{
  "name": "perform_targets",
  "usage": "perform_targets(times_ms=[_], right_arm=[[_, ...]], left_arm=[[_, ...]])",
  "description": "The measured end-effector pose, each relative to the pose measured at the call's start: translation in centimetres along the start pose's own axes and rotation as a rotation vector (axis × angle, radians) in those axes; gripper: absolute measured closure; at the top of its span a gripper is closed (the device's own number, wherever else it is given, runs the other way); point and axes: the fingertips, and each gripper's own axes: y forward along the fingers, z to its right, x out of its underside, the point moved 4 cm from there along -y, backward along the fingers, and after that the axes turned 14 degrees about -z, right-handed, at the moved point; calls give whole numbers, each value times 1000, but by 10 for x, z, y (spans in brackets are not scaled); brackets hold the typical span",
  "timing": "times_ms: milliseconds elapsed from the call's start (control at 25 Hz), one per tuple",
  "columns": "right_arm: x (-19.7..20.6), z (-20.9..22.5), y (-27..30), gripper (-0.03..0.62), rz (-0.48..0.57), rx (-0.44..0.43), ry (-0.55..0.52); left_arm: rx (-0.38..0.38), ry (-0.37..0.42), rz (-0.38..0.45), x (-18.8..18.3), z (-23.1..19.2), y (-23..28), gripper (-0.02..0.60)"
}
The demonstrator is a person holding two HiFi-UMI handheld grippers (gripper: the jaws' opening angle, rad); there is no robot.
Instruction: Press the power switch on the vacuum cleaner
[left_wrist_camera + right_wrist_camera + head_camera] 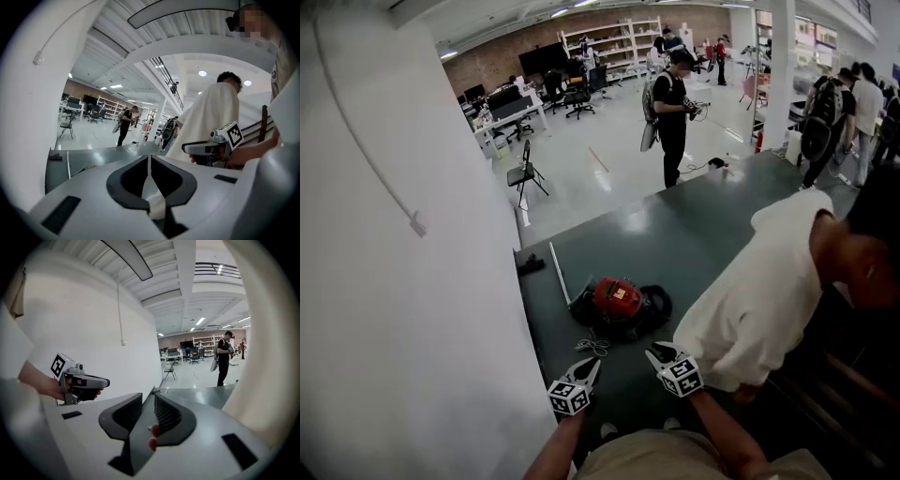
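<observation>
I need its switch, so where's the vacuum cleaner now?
Head view, lower centre: the red vacuum cleaner lies on the dark mat, between the white rod and the bending person.

The left gripper with the white marker cube (587, 366) is held just on the near side of the round red vacuum cleaner (617, 300). Its black jaws are close together, with nothing in them. The right gripper (655, 353) (also empty) floats beside it, just as near, with its jaws a little apart. Both bare forearms (724, 433) reach forward and both grippers tip down a bit.
</observation>
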Motion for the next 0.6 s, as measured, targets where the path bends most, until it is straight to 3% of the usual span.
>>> perform_targets(times_ms=[600], right_arm=[[-13,-16,33,511,19,75,103]], left_arm=[[103,61,-61,-11,-30,12,572]])
